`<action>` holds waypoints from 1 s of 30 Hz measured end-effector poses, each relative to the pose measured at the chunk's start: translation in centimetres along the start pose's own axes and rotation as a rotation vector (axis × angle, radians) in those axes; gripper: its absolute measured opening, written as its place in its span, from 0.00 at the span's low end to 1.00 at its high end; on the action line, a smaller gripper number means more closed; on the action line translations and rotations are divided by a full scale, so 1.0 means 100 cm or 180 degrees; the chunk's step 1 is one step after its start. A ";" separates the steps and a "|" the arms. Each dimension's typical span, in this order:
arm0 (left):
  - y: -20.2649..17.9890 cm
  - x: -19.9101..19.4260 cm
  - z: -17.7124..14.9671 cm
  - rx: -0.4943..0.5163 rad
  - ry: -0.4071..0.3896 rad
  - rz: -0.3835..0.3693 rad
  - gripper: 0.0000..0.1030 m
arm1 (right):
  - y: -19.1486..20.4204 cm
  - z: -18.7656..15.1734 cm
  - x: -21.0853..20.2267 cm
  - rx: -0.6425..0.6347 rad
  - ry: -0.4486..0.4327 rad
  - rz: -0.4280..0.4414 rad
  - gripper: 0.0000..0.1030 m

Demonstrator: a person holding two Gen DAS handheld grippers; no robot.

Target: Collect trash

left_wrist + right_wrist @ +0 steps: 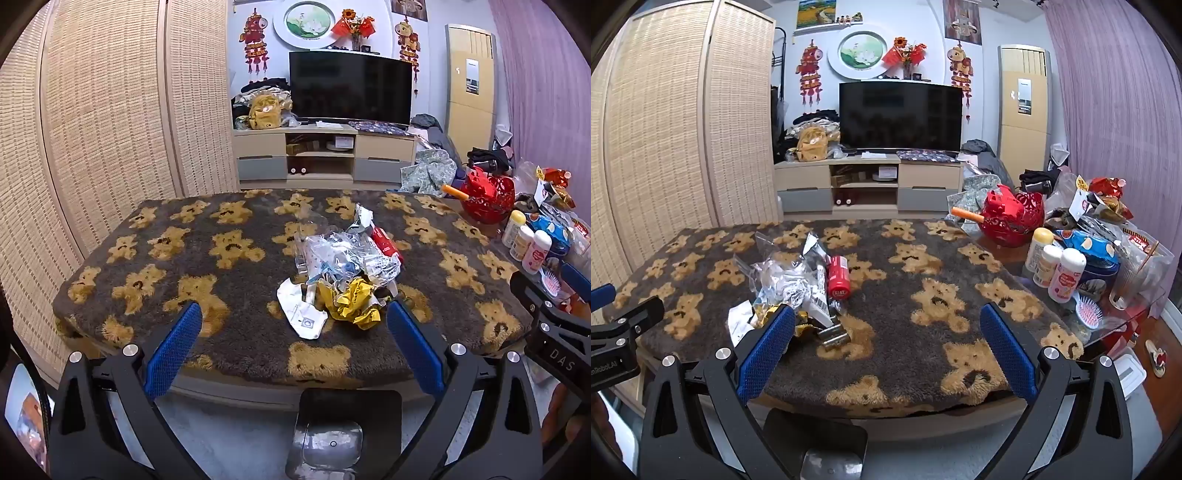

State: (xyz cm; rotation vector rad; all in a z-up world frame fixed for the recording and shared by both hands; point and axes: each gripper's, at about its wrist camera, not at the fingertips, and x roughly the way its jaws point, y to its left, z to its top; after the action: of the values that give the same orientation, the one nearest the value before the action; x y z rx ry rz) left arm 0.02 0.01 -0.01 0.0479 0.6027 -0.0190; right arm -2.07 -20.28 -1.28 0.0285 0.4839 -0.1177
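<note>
A pile of trash (340, 266) lies on the bear-patterned table cover (184, 258): clear plastic wrappers, a white packet (301, 314), crumpled yellow paper (356, 301) and a red can (386, 242). My left gripper (293, 314) is open and empty, its blue pads on either side of the pile's near end. In the right wrist view the pile (790, 284) lies left of centre with the red can (838, 277) and a small metal piece (833, 336). My right gripper (886, 321) is open and empty, to the right of the pile above the cover (942, 295).
At the table's right edge stand a red cut-out basket (1012, 218), white bottles (1056, 269), a blue snack bag (1086, 251), a pink hairbrush (1087, 314) and a glass (1126, 284). A woven screen (92, 129) stands left; a TV unit (321, 151) is behind.
</note>
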 end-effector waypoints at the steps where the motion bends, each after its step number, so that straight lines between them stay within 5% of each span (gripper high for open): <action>1: 0.000 0.000 0.000 0.0004 -0.0004 -0.0006 0.92 | 0.000 0.000 0.000 0.0009 0.0009 0.0004 0.97; 30: 0.000 -0.010 0.004 -0.0005 -0.0068 -0.0016 0.92 | -0.003 0.000 0.000 -0.0001 0.0010 -0.0001 0.97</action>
State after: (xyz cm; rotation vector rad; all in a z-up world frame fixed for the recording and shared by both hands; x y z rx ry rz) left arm -0.57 -0.04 0.92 0.0445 0.5814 -0.0239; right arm -2.08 -20.54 -1.27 0.0284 0.4872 -0.1178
